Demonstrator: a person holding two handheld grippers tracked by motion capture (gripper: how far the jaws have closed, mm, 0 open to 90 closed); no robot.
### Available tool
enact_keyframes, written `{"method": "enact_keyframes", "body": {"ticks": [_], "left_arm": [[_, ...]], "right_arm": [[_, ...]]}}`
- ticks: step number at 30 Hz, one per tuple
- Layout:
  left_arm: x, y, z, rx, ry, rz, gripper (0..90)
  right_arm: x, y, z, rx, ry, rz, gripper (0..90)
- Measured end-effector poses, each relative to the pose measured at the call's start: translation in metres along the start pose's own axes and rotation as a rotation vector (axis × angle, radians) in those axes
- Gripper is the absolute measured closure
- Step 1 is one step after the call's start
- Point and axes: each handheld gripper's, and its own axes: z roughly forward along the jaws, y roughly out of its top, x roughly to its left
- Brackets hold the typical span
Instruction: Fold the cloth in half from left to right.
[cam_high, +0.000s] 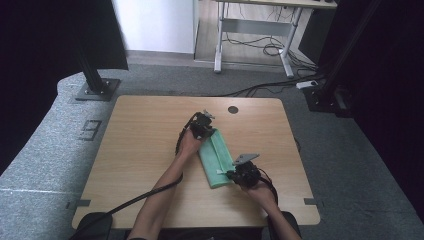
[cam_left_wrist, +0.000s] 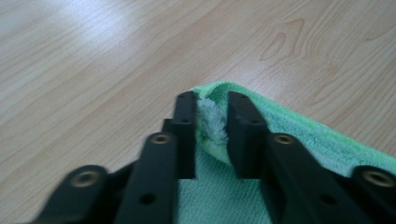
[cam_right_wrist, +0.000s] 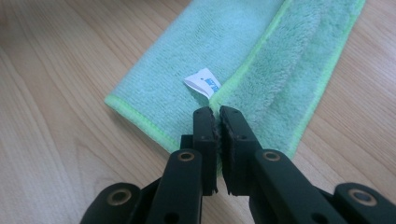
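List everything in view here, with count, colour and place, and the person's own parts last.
towel: one, green, folded into a long strip, mid-table
label: one, white, on the towel's edge by the right gripper
table: one, light wood, centre of the high view
cable hole: one, dark, far edge of the table
desk frame: one, grey, beyond the table
left gripper: one, black, jaws parted around the towel's far corner
right gripper: one, black, shut on the towel's near edge
forearms: two, from the bottom edge
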Motion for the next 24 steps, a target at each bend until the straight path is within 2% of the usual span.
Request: {"method": "enact_keyframes", "body": {"ticks": [3,6,9,12,16,19,22,24], "left_arm": [[0.002,0.003,-0.006,-0.035,-0.005,-0.015,55.2],[0.003,0.010,-0.017,-0.065,0.006,-0.010,40.1],[0.003,0.016,-0.031,-0.098,0.004,-0.005,31.7],[0.003,0.015,-0.044,-0.110,-0.002,0.007,29.4],[0.000,-0.001,-0.054,-0.104,-0.019,0.026,27.2],[-0.003,-0.018,-0.056,-0.087,-0.040,0.024,25.9],[-0.007,-0.035,-0.054,-0.055,-0.050,0.030,24.2],[-0.010,-0.045,-0.052,-0.034,-0.056,0.035,23.5]], "right_arm": [[-0.001,-0.001,-0.003,-0.009,-0.010,0.001,82.5],[-0.003,-0.001,-0.006,-0.024,-0.021,0.008,79.3],[-0.006,0.000,-0.010,-0.032,-0.034,0.016,75.8],[-0.009,0.000,-0.014,-0.041,-0.055,0.025,70.2],[-0.015,0.001,-0.024,-0.080,-0.099,0.043,60.0],[-0.021,0.005,-0.028,-0.107,-0.126,0.056,51.8],[-0.026,0.008,-0.022,-0.104,-0.144,0.059,46.2],[-0.030,0.007,-0.014,-0.083,-0.138,0.071,43.8]]}}
